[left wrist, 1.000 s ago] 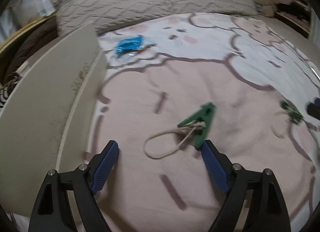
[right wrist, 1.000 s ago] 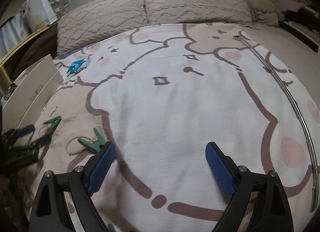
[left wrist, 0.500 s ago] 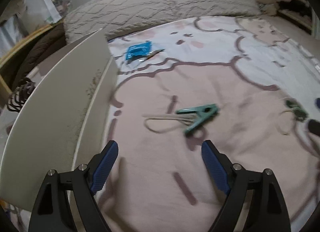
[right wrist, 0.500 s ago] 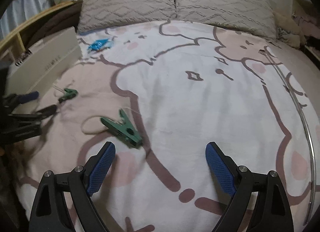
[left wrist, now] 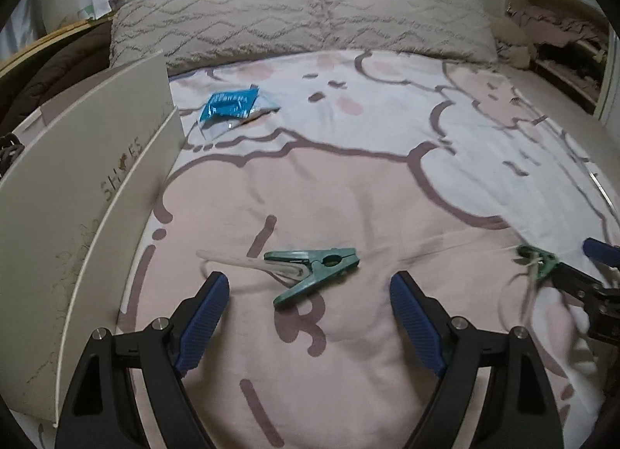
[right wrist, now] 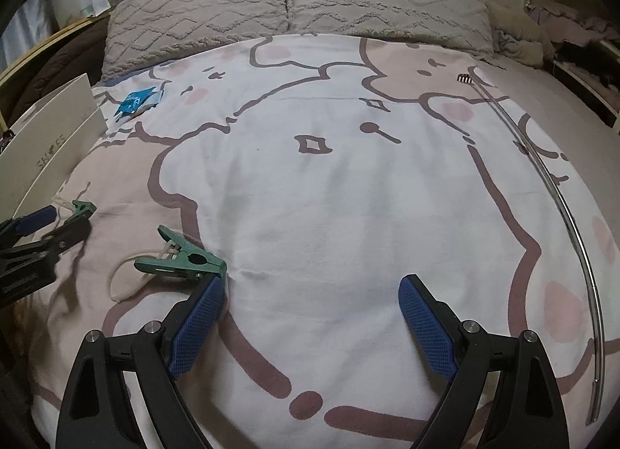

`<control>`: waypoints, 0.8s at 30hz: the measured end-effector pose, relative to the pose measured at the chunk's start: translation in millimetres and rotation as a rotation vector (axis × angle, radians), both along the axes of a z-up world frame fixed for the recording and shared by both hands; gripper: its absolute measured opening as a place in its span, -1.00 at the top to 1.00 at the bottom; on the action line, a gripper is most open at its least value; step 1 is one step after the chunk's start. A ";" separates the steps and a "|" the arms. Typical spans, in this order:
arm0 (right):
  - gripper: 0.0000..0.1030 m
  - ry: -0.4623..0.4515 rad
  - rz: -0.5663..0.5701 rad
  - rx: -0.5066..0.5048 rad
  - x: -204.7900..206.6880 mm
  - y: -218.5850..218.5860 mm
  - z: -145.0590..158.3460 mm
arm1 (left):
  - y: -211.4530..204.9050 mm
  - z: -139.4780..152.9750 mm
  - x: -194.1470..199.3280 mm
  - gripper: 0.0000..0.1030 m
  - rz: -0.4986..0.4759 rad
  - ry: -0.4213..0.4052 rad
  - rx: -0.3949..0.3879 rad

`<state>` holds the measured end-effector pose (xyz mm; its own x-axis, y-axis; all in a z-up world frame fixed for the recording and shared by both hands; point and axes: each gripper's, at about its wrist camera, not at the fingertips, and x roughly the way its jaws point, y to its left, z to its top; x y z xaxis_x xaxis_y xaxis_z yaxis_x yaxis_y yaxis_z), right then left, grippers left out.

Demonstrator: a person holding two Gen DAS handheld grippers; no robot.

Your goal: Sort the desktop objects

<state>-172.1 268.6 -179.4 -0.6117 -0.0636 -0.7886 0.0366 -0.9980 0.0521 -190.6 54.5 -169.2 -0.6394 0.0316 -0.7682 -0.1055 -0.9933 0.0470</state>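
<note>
— Left gripper (left wrist: pixel 309 296) hangs spread wide over the near peg (left wrist: pixel 316 267), gripping nothing. A second ago that peg sat against our right pad; now it lies centred between the fingers, just ahead of the tips, flat on the blanket (left wrist: pixel 348 193).

— So we are lined up to grab it. And the right gripper (right wrist: pixel 312 296)?

— Also splayed and empty. It has swung toward the second peg (right wrist: pixel 182 257), which now touches its left pad (right wrist: pixel 199 317).

— Then both pegs still need lifting; the box (left wrist: pixel 77 193) waits at our left, the blue packet (left wrist: pixel 230 104) farther back.
</note>
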 end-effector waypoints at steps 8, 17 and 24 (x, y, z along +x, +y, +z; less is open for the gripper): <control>-0.90 0.016 0.051 -0.077 5.7 -1.8 5.6 | -8.6 -4.0 -8.8 -0.62 0.019 -0.033 0.070; -0.90 0.025 0.107 -0.200 10.7 -27.8 16.9 | -10.5 -5.2 -15.2 -0.54 0.065 -0.038 0.088; -0.90 0.005 0.079 -0.197 3.9 -34.3 12.8 | -10.7 -5.3 -12.1 -0.05 0.063 -0.016 0.087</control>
<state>-168.2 234.2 -166.5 -0.6023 -0.2638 -0.7534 0.1150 -0.9626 0.2451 -202.7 43.7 -174.5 -0.6297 0.0589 -0.7746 -0.0430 -0.9982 -0.0409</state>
